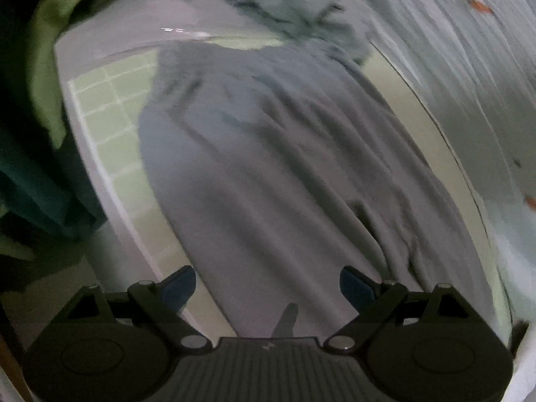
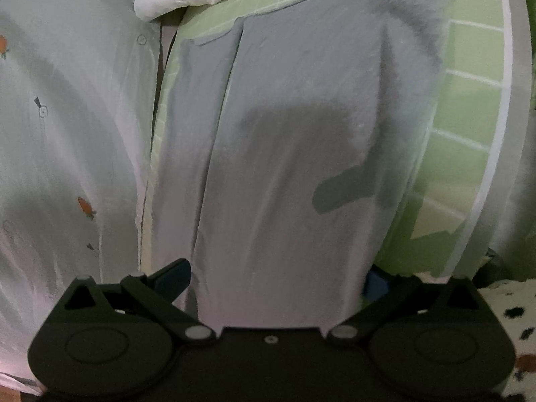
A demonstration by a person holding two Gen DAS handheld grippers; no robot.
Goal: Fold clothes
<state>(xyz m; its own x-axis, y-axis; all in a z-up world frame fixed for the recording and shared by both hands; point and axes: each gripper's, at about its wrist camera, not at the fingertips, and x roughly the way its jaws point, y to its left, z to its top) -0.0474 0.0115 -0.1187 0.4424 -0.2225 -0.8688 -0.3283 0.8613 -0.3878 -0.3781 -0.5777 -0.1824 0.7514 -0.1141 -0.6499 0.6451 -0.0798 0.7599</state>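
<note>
Lengthwise, grey garment (image 1: 284, 167) runs away from both open grippers.

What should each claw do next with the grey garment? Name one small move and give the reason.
Probably lower both claws and pinch the near hem. The grey garment lies spread on the green grid mat, still wrinkled and apparently unfolded. The left claw and right claw are both open over its near edge, gripping nothing. The white carrot-print shirt lies beside it, so lift only grey cloth.
</note>
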